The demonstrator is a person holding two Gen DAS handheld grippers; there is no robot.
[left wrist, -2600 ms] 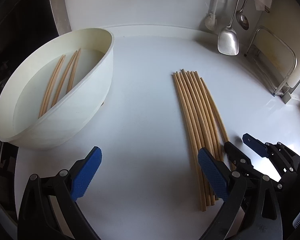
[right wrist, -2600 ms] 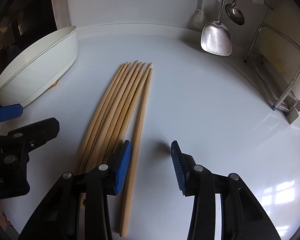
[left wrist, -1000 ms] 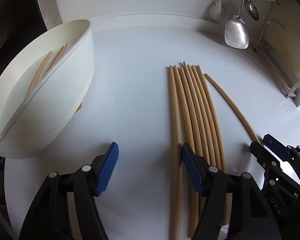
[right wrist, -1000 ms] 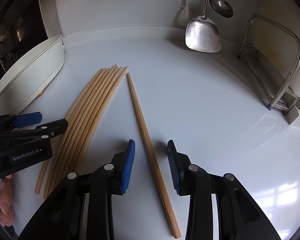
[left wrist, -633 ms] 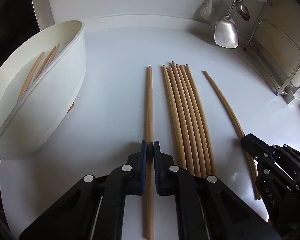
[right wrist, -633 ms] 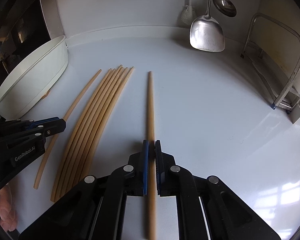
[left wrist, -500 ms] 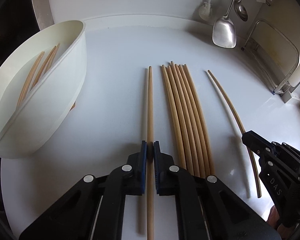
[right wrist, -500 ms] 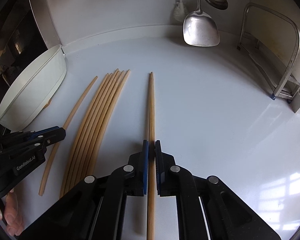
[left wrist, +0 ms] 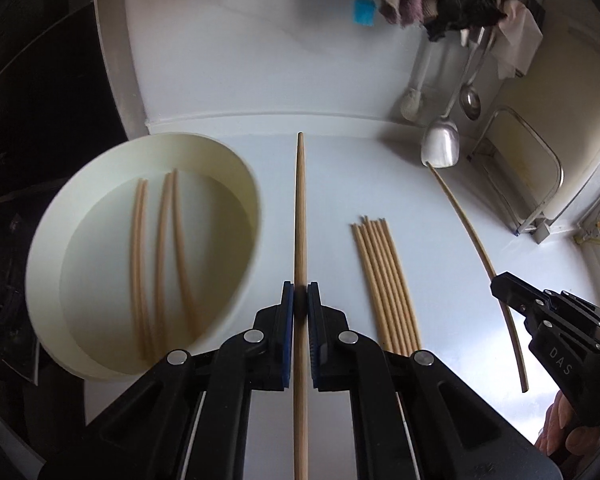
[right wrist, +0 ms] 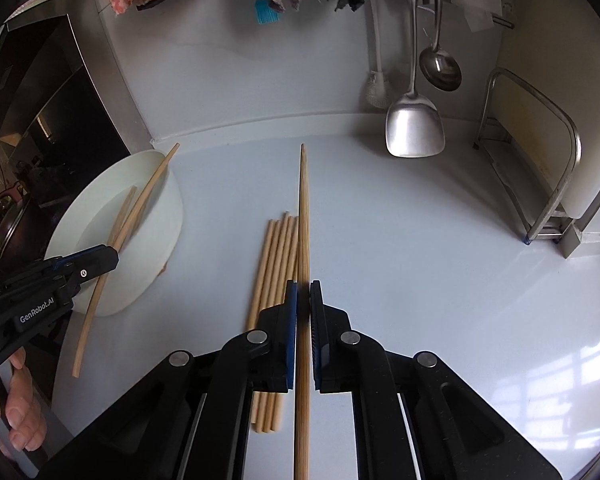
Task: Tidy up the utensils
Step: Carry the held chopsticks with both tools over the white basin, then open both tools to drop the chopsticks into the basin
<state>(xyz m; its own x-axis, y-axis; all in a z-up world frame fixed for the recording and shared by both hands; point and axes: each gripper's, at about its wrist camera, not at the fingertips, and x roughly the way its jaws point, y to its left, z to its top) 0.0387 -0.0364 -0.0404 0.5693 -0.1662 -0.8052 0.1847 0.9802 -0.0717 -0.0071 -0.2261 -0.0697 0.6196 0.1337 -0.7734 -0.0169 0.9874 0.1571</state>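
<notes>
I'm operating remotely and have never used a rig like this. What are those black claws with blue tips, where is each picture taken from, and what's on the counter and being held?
There is no robot arm here. A person holds a two-finger clamp in each hand, and each clamp carries a fisheye camera that looks forward along its fingers. One picture comes from the left gripper, the other from the right gripper. Each view also shows the other clamp at its edge.

Both grippers are shut, each on one wooden chopstick: the left chopstick and the right chopstick, both lifted above the white counter.

On the counter lies a bundle of loose chopsticks. To the left stands a white bowl with a few chopsticks in it. On the wall at the back hang a metal spatula and a ladle.
</notes>
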